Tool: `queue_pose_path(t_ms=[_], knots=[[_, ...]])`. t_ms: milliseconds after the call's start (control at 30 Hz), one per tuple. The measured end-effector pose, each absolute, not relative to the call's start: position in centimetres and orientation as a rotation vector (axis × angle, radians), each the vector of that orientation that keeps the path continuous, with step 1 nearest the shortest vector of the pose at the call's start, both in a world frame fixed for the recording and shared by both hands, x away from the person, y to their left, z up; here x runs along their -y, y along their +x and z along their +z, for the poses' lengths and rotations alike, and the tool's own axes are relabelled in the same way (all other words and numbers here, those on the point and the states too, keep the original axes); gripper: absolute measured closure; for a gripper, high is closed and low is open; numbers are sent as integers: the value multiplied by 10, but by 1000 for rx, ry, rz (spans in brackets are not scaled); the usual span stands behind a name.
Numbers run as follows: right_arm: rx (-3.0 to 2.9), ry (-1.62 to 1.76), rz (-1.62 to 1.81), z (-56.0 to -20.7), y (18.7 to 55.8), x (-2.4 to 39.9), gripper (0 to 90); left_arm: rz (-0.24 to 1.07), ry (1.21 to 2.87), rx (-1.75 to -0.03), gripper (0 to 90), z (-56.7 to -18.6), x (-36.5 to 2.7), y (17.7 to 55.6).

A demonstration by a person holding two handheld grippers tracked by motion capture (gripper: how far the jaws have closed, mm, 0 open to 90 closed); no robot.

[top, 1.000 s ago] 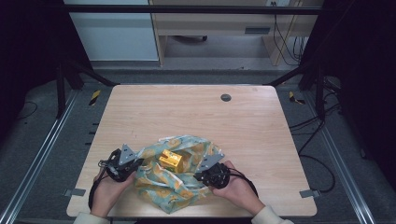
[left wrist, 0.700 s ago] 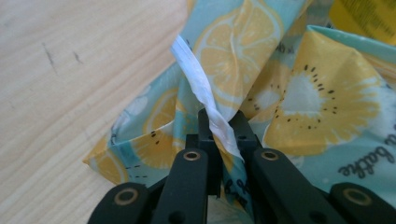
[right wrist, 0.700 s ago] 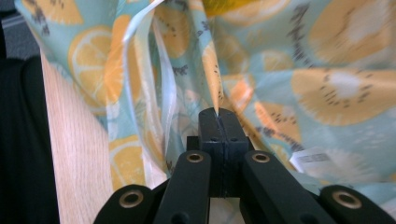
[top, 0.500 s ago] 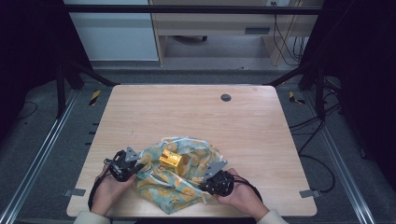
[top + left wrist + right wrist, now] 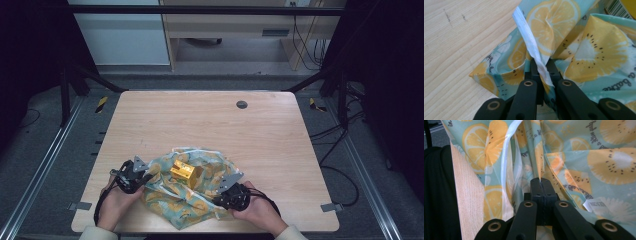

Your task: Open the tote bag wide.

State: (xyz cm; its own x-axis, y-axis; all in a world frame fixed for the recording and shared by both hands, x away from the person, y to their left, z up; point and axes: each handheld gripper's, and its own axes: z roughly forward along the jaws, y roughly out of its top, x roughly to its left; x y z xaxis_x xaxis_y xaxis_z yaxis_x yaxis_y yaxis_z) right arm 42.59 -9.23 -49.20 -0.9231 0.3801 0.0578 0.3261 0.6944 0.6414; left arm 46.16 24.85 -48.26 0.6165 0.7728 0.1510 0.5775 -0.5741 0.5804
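The fruit-print bag [image 5: 192, 192] lies at the table's [image 5: 210, 120] near edge, a gold box [image 5: 184, 173] atop it. Thin, limp, probably slippery; hems grip best. My left gripper [image 5: 541, 66] is clamped on its white hem, my right gripper [image 5: 541, 182] on a fold.

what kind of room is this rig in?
Probably a lab or recording station, not a home: a bare wooden table inside a dark metal frame, loose cables on grey floor, and floor rails alongside.
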Motion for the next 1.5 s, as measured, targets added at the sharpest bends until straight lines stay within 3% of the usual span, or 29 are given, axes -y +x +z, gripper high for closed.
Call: queue_pose_path(t_ms=[300, 400, 633, 867, 1200, 1500], knots=[[-2797, 608, 1064, -492, 425, 94, 886, 575, 2304, -1036, 831, -477, -252, 457], [-2745, 648, 1082, -487, 425, 98, 742, 602, 2247, -1015, 748, -472, -254, 453], [-2597, 702, 1127, -467, 426, 110, 402, 652, 2085, -976, 406, -459, -252, 447], [-2429, 810, 1187, -448, 435, 135, 221, 700, 1906, -961, 228, -444, -259, 443], [-2200, 1058, 1178, -440, 454, 191, 139, 801, 1870, -1172, 188, -446, -286, 449], [-2038, 1379, 1078, -461, 462, 263, 84, 791, 1867, -1344, 129, -455, -315, 457]])
